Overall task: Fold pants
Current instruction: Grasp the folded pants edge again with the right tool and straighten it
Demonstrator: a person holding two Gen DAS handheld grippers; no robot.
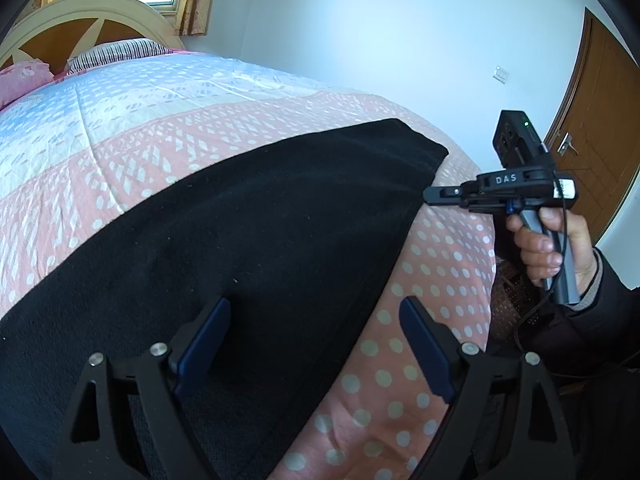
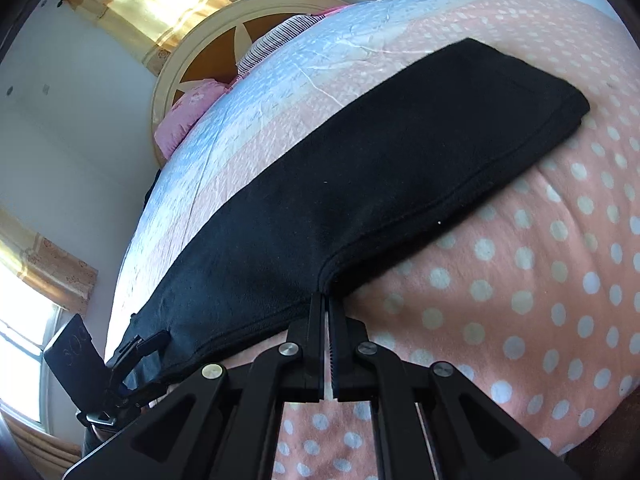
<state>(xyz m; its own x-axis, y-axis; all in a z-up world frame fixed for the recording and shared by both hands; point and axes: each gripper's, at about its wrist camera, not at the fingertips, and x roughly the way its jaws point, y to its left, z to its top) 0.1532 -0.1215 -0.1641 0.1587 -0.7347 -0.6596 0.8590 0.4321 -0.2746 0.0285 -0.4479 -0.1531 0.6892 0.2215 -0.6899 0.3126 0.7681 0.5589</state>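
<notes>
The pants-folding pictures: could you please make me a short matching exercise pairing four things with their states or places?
Things:
1. left gripper
2. right gripper
3. black pants
4. striped pillow

States or places:
a. shut on the fabric edge
b. by the headboard
c. open above the cloth
d. lying flat on the dotted quilt

Pairs: 1-c, 2-a, 3-d, 4-b

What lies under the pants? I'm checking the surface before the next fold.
The pants lie on a pink polka-dot quilt that shows all round them. Whatever the quilt has directly beneath the black cloth is covered.
</notes>
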